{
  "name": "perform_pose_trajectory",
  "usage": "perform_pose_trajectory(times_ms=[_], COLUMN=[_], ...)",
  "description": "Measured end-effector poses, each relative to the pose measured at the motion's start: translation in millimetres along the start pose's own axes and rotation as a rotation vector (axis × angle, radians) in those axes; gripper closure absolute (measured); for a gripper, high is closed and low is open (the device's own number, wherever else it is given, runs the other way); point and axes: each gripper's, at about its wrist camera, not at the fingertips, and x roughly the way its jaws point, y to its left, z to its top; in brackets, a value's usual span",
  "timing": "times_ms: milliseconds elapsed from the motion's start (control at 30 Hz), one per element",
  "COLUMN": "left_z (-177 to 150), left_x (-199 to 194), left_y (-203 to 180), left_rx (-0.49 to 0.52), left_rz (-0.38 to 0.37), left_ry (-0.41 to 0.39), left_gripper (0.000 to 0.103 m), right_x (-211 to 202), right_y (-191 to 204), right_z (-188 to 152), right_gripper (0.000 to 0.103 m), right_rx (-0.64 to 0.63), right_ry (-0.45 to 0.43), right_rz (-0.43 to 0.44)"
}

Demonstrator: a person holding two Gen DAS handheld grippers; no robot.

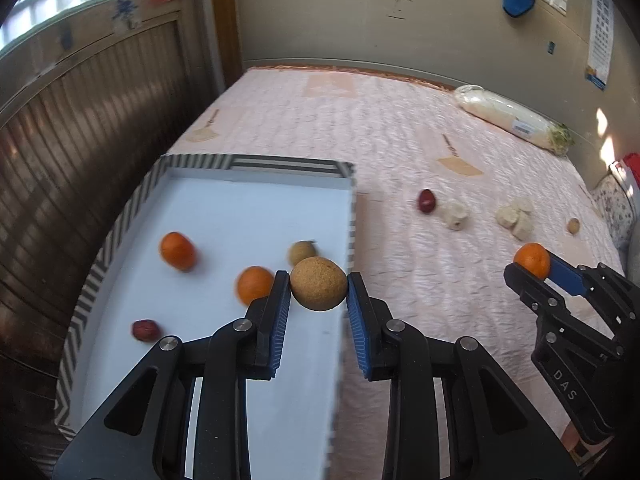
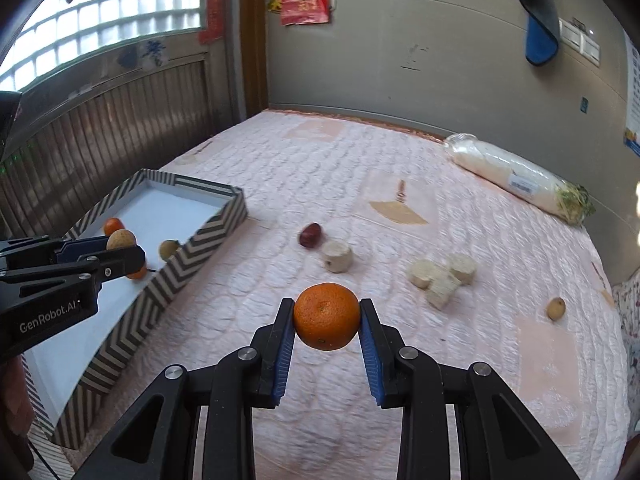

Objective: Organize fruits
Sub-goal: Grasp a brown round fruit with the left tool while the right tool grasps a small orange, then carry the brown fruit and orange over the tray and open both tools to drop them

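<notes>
I see the pink quilted bed (image 2: 360,184) carrying the striped tray (image 1: 120,232) at its left side. My left gripper (image 1: 319,288) is clenched on a tan round fruit (image 1: 319,283) above the tray's right wall. My right gripper (image 2: 327,318) is clenched on an orange (image 2: 327,316) over the quilt. Two oranges (image 1: 178,251), a tan fruit and a red date (image 1: 145,330) lie in the tray.

Daylight enters through the glass-block window (image 2: 120,12), upper left; room evenly bright, shadows soft. Motion blur smears fruit below the window. Fisheye bends edges, corners vignette black.
</notes>
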Motion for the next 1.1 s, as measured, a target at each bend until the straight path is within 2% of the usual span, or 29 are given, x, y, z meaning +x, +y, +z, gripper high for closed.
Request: perform_pose_trajectory(times_ms=[533, 1100], left_z=[-21.7, -34.5], left_x=[4.2, 16.3], left_y=[74.4, 107.7], left_rx=[-0.075, -0.108], left_rz=[0.081, 0.12], left_ry=[0.031, 0.059], left_gripper=[0.075, 0.075], right_x=[17.4, 37.2], right_y=[79.1, 138.8], right_z=[23.8, 25.3], right_gripper=[0.073, 0.073], right_rx=[-0.127, -0.227], right_ry=[0.004, 0.045], right_rz=[0.074, 0.185])
